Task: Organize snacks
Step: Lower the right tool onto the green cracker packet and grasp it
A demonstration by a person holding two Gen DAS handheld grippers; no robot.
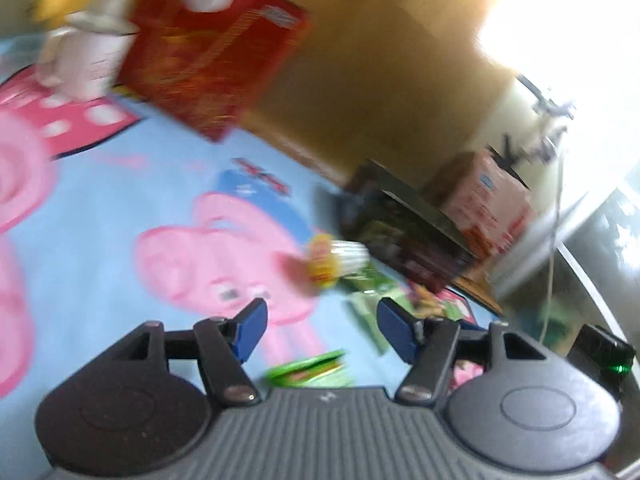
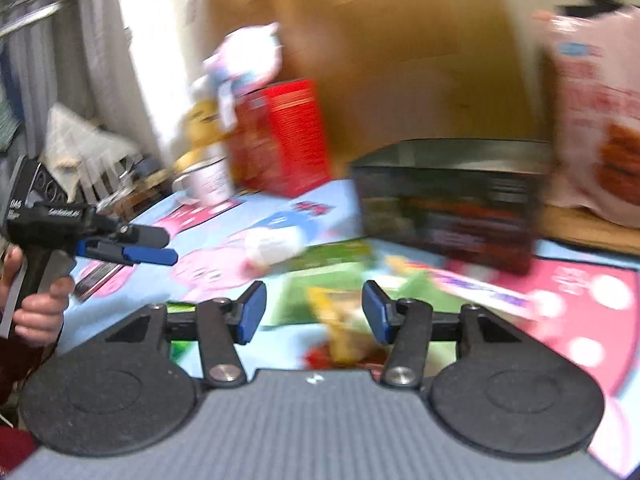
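Cartoon pigs in pink and pale blue cover the desk cloth (image 1: 168,168), and both views are smeared with blur, so fine detail is lost.

Nearest the right claw (image 2: 314,310), whose blue pads stand apart with nothing pressed between them, lies a yellow-and-red snack packet (image 2: 344,336), flat on the cloth just beyond the gap; that claw looks lined up on it, probably as the next pick. Beside it spread green snack packets (image 2: 320,280), flat and overlapping, thin foil-like sachets that would likely crumple under a squeeze. A small green packet (image 1: 308,370) also lies just ahead of the left claw (image 1: 320,328), which is likewise apart and empty; in the right view it is seen from the side, gripped by a hand (image 2: 38,308).

Further on, a white cup-shaped snack with a yellow and red lid (image 1: 336,258) lies tipped on its side, near the green packets. Behind them a dark open box (image 2: 444,208) stands on the desk, its top open towards the claws, which suggests it is where loose snacks are meant to go. A pale pink snack bag (image 2: 596,120) stands upright just right of it.

At the back a red carton (image 2: 284,136) stands upright beside a white mug (image 1: 86,62), against a brown cardboard wall (image 1: 380,60), apparently parked out of the working area.
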